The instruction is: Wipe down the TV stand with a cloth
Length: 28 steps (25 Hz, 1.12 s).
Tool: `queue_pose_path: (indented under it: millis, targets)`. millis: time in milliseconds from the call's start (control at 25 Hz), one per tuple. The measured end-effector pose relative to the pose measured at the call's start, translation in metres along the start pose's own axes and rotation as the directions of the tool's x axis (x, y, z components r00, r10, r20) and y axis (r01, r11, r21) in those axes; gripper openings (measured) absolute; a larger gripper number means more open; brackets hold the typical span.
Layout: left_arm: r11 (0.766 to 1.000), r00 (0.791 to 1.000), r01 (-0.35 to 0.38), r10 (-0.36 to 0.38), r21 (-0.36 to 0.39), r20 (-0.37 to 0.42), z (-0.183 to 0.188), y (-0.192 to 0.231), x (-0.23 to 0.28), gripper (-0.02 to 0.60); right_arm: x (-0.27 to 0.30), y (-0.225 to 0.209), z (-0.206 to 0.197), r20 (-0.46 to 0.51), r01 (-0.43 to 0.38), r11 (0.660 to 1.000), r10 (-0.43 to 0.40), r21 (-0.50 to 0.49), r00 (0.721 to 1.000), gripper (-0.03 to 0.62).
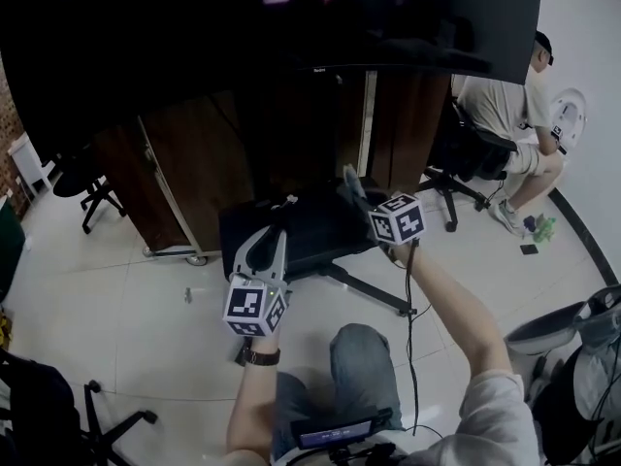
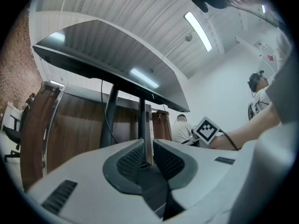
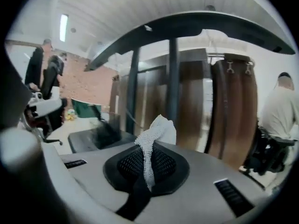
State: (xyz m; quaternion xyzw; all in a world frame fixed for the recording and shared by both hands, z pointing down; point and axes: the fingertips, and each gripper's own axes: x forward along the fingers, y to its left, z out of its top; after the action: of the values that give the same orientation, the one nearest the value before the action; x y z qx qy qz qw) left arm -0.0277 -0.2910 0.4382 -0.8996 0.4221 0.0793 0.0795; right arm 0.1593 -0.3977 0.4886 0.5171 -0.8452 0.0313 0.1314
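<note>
1. Right hand-held gripper (image 3: 150, 148) is clenched on the cloth (image 3: 156, 132). Only a narrow fold is pinched, and it stands up from the jaws. Under hard rubbing, the cloth could be pulled out of so small a bite.
2. The cloth is held over the dark base (image 1: 291, 236) of the TV stand; whether they touch cannot be told. Little fabric sticks out, so the base could be scraped by the bare jaws if too much pressure is given.
3. The TV (image 1: 243, 27) hangs low over the base. It could be struck by the marker cube (image 1: 396, 219) if the gripper is raised carelessly.
4. The left hand-held gripper (image 1: 279, 214) is closed with nothing in it, near the front of the base. The two grippers could be knocked together in a wide stroke.
5. The posts (image 3: 173, 78) rise behind the base, and the cloth could be snagged there.
</note>
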Motion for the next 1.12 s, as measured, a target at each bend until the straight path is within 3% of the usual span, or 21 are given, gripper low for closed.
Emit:
queue_pose_path:
  millis: [120,200,280,400,480,560,640,760,840,920,1000,1120]
  targets:
    - [1.000,1.000,-0.002,0.002,0.016,0.001,0.003,-0.008,-0.006,0.075,0.015,0.108,0.006,0.029,-0.236,0.971,0.235,0.038,0.972,0.025]
    - [1.000,1.000,-0.012,0.012,0.017,-0.003,0.002,-0.007,-0.011,0.075,0.029,0.127,-0.001,0.019,-0.271,0.959,0.270,0.086,0.963,0.025]
    - [1.000,1.000,-0.021,0.021,0.017,-0.007,0.000,-0.006,-0.018,0.075,0.033,0.098,-0.016,-0.014,-0.193,0.974,0.195,0.116,0.981,0.025]
    - [0.999,0.999,-0.037,0.037,0.009,-0.012,-0.004,-0.001,-0.032,0.075,-0.002,0.009,-0.041,-0.049,0.029,0.991,-0.023,0.130,0.999,0.025]
    - [0.997,0.997,-0.072,0.072,0.005,-0.016,-0.009,0.014,-0.043,0.075,-0.036,-0.049,-0.051,-0.051,0.179,0.971,-0.173,0.161,0.984,0.025]
    - [0.994,0.994,-0.110,0.110,0.010,-0.025,-0.014,0.031,-0.051,0.075,-0.063,-0.076,-0.051,-0.029,0.254,0.949,-0.253,0.186,0.967,0.024]
    - [0.989,0.989,-0.143,0.145,0.032,-0.040,-0.019,0.043,-0.057,0.075,-0.072,-0.050,-0.041,0.020,0.210,0.962,-0.217,0.177,0.976,0.024]
    - [0.972,0.971,-0.225,0.229,0.068,-0.065,-0.024,0.065,-0.066,0.075,-0.051,0.058,-0.011,0.126,-0.030,0.987,0.010,0.159,0.992,0.025]
    - [0.956,0.954,-0.280,0.288,0.090,-0.083,-0.028,0.075,-0.073,0.075,-0.028,0.140,0.006,0.188,-0.221,0.959,0.188,0.177,0.964,0.025]
    - [0.946,0.943,-0.307,0.317,0.101,-0.099,-0.032,0.079,-0.081,0.077,-0.004,0.199,0.009,0.195,-0.337,0.924,0.303,0.180,0.933,0.025]
    - [0.946,0.942,-0.310,0.320,0.095,-0.102,-0.034,0.080,-0.086,0.076,0.018,0.212,-0.003,0.150,-0.343,0.922,0.319,0.180,0.936,0.025]
    - [0.948,0.944,-0.308,0.316,0.084,-0.097,-0.037,0.084,-0.090,0.075,0.020,0.148,-0.034,0.082,-0.195,0.960,0.181,0.200,0.980,0.025]
